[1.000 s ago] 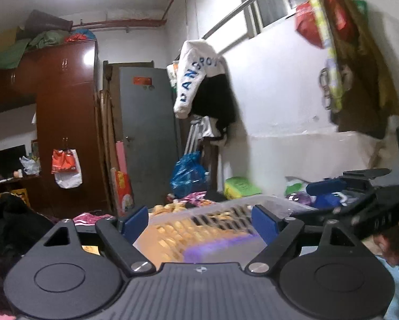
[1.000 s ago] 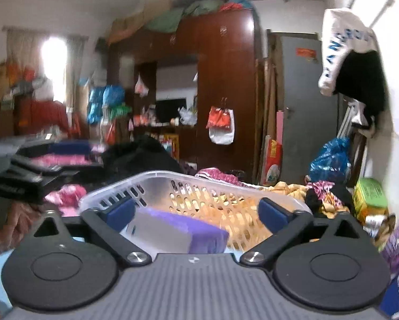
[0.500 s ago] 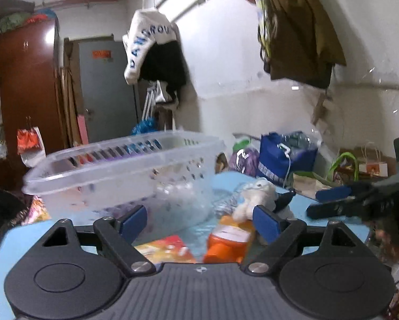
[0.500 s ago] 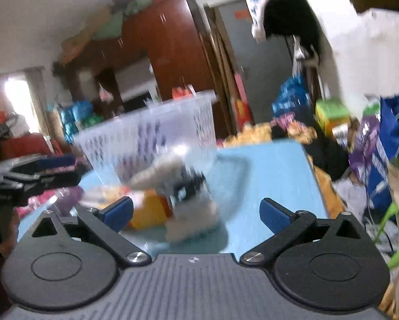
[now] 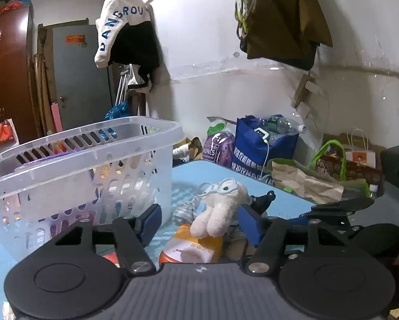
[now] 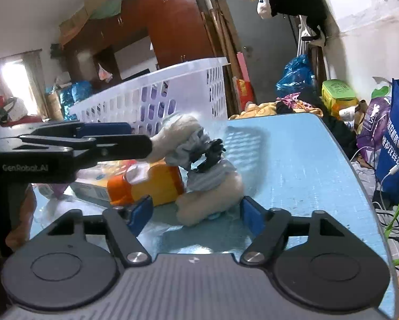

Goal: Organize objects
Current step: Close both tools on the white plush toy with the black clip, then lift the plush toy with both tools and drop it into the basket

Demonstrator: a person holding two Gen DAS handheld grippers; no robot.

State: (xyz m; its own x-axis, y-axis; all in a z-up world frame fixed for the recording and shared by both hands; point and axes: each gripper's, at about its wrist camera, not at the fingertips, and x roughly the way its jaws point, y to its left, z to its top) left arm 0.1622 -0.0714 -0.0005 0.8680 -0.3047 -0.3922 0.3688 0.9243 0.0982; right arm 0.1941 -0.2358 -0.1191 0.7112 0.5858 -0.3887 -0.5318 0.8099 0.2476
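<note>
Behind both wide-open, empty grippers, the plush toy (image 5: 220,208) half hides an orange bottle (image 5: 191,248).

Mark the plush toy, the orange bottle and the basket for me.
cream plush toy (image 6: 210,194): right wrist view, lower body.
orange plastic bottle (image 6: 156,184): right wrist view, side.
translucent white plastic basket (image 5: 87,144): left wrist view, near rim.

Cool indoor light, fairly dim. A window (image 6: 12,74) blows out white at far left. The basket (image 6: 172,93) throws a dotted shadow on the worktop (image 6: 292,160). Fisheye bends walls; corners go black.
</note>
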